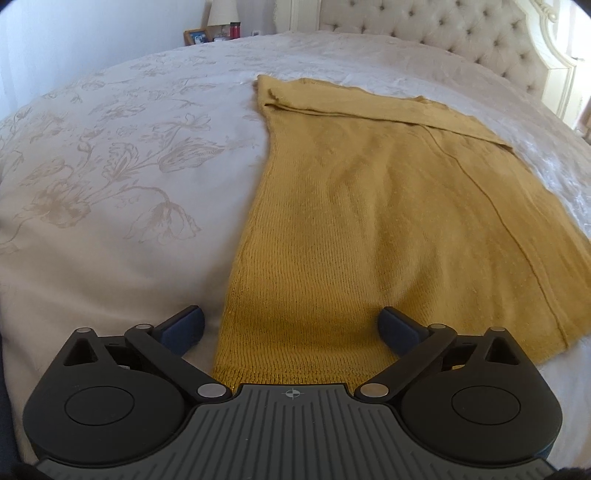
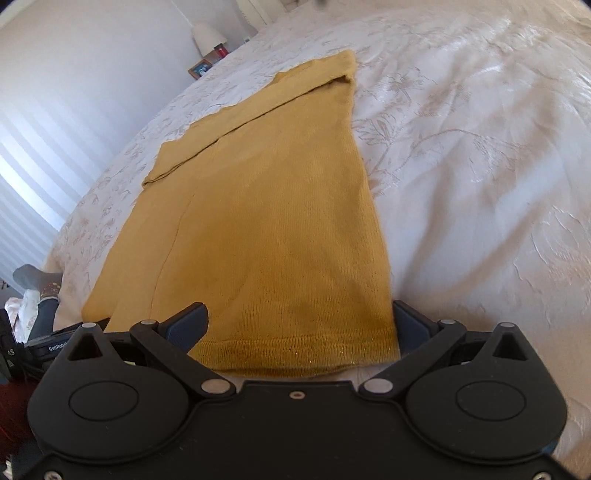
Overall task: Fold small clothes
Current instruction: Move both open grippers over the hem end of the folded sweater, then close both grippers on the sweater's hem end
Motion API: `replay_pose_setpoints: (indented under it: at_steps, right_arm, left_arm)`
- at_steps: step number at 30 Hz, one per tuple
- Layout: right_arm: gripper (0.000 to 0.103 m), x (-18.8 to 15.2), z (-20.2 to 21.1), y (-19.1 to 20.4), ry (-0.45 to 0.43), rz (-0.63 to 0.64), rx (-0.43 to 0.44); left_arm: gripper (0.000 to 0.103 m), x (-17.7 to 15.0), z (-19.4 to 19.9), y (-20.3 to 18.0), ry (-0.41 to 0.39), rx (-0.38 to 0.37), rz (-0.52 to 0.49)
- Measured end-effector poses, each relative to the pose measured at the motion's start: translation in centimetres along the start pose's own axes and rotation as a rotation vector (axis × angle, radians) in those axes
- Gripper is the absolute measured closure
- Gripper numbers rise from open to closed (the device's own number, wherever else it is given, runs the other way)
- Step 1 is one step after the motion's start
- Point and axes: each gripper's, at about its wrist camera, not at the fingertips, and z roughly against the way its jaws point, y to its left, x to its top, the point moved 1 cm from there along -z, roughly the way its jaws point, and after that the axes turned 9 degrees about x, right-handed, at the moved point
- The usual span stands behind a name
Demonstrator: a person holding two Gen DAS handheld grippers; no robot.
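Observation:
A mustard-yellow knit garment (image 1: 369, 206) lies flat on the bed, folded lengthwise, with a sleeve folded across its far end. It also shows in the right wrist view (image 2: 266, 206). My left gripper (image 1: 291, 328) is open and empty, its jaws spread over the garment's near-left hem corner. My right gripper (image 2: 301, 325) is open and empty, its jaws spread over the near-right hem corner. The ribbed hem (image 2: 303, 350) lies just in front of the right gripper.
The bed has a pale floral bedspread (image 1: 110, 166). A tufted headboard (image 1: 443, 40) stands at the far right. A nightstand with a lamp (image 1: 221, 14), a picture frame and a red cup stands beyond the bed. The left gripper's body (image 2: 55, 347) shows at the right view's left edge.

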Motion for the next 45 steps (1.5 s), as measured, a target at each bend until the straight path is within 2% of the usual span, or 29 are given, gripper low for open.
replay_pose_setpoints:
  at_steps: [7,11,12,13,15,16,17,18,22,29,32,37,39,41,43,44,45]
  right_arm:
    - [0.000,-0.1,0.3,-0.2,-0.012,-0.005,0.022]
    - [0.002,0.2,0.5,-0.4,0.002,-0.033,0.047]
    - [0.010,0.2,0.5,-0.4,0.006,-0.035,0.043]
    - [0.017,0.2,0.6,-0.3,0.008,-0.030,0.030]
    - [0.054,0.1,0.9,-0.2,0.015,-0.013,-0.003]
    - [0.063,0.0,1.0,-0.4,0.020,-0.022,0.004]
    - [0.081,-0.1,1.1,-0.7,0.026,-0.050,0.032]
    - [0.082,-0.2,1.1,-1.0,0.027,-0.076,0.052]
    - [0.084,0.0,1.9,-0.1,-0.008,-0.030,0.032]
    - [0.084,1.3,4.6,0.7,-0.124,-0.031,0.091]
    - [0.083,1.5,4.7,1.0,-0.073,-0.026,0.060]
    - [0.076,1.1,4.5,1.6,0.135,0.014,-0.078]
    - [0.076,0.9,5.1,1.9,0.154,0.052,-0.104]
    - [0.074,1.1,5.8,1.8,0.130,0.046,-0.106]
    - [0.069,1.5,5.8,1.3,0.086,0.033,-0.114]
    - [0.056,1.7,5.6,0.9,0.075,0.026,-0.123]
    - [0.049,1.8,5.2,0.5,0.071,0.016,-0.130]
  left_arm:
    - [0.003,0.1,0.3,0.1,-0.008,-0.018,-0.006]
    - [0.040,0.2,1.2,0.1,-0.035,-0.046,-0.010]
    - [0.050,0.2,1.3,0.0,-0.035,-0.054,-0.014]
    - [0.055,0.2,1.5,0.0,-0.035,-0.064,-0.017]
    - [0.071,0.3,1.6,-0.1,-0.032,-0.082,-0.015]
    - [0.073,0.3,1.7,0.0,-0.032,-0.088,-0.013]
    - [0.078,0.3,1.8,0.0,-0.033,-0.091,-0.010]
    - [0.081,0.3,1.8,0.1,-0.033,-0.096,-0.004]
    - [0.095,0.5,2.2,1.0,-0.035,-0.119,0.053]
    - [0.097,0.9,3.6,2.4,-0.089,-0.150,0.138]
    - [0.097,1.2,3.7,2.8,-0.090,-0.130,0.164]
    - [0.097,0.9,2.6,3.8,-0.021,-0.103,0.186]
    - [0.096,0.9,2.2,3.9,0.002,-0.115,0.192]
    - [0.096,0.8,2.1,3.9,0.005,-0.109,0.189]
    - [0.094,0.7,1.8,3.8,0.014,-0.106,0.181]
    - [0.092,0.7,1.6,3.7,0.021,-0.107,0.179]
    - [0.082,0.6,1.5,3.7,0.029,-0.109,0.177]
